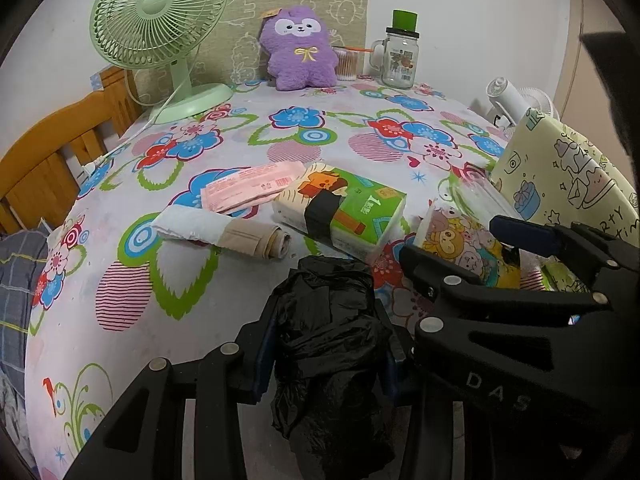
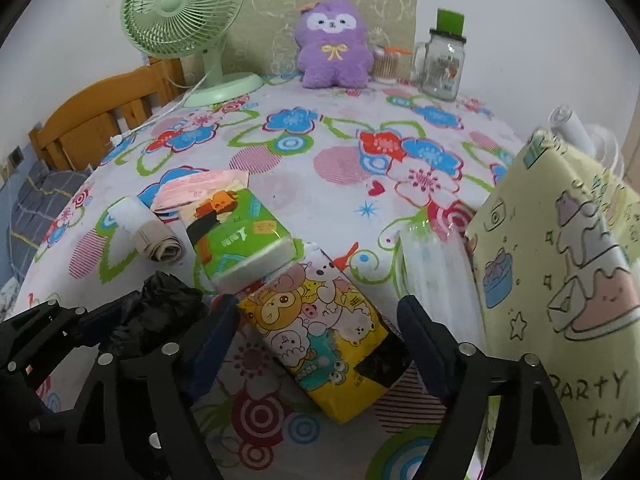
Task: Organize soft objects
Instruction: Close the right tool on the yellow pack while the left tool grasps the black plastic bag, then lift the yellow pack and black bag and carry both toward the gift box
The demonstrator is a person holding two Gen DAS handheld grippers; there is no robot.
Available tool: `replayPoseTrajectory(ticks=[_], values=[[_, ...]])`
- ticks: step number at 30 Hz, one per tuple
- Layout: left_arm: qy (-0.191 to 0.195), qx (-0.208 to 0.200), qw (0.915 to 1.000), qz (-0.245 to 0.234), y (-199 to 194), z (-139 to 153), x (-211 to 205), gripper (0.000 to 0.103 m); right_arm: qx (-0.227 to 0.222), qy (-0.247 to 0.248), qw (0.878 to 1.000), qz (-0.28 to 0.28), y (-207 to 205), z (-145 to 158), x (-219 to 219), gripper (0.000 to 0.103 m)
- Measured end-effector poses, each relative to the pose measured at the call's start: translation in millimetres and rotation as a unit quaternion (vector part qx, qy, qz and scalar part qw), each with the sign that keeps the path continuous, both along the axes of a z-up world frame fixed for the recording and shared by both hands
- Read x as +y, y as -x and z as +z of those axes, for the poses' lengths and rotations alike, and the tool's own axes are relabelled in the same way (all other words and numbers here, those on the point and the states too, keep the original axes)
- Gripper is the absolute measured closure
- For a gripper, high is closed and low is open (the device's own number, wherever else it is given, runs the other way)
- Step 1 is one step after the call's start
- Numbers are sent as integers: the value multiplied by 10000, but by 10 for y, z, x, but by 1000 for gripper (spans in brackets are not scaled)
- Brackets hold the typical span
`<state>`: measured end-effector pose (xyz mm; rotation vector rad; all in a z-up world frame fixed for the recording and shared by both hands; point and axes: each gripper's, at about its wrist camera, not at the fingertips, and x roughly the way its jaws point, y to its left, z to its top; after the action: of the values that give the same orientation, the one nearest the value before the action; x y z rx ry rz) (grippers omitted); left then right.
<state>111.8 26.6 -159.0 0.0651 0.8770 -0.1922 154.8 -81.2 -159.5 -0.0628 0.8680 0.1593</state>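
At the near left of the surface, a crumpled black plastic bag is clamped between the pads of the left tool, so a pick-up of that bag appears to be in hand. Toward the middle, a rolled beige cloth, a pink packet and a green tissue pack are left lying close together, the green pack overlapping the pink packet. Farther right, a yellow cartoon tissue pack is straddled by the wide-open, empty right tool, just beside a yellow-green storage bag at the right edge. The next move is judged to call for closing on that pack, then carrying both items into the bag. Only the left view shows the grip on the black bag clearly; only the right view shows the pack lying between the open fingers.
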Motion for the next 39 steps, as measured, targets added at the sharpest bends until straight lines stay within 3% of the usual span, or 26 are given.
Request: replayPoseTrajectory(ticks=[6,11,23,39], values=[[-42,17,10000,-49,-24,-13,-15,59,175,-193,9997,-33,-81,-62,-53,17],[-54,25,10000,-59,-45,-12,-34,60,189,-282,9994,-3,-62,-56,-58,27],[12,-18,9999,-107,77,47,-78,60,219,-615,9978,63,149,19,-35,35],[35,-74,9999,-80,262,80,-56,60,190,-589,9981,54,289,70,-7,36]])
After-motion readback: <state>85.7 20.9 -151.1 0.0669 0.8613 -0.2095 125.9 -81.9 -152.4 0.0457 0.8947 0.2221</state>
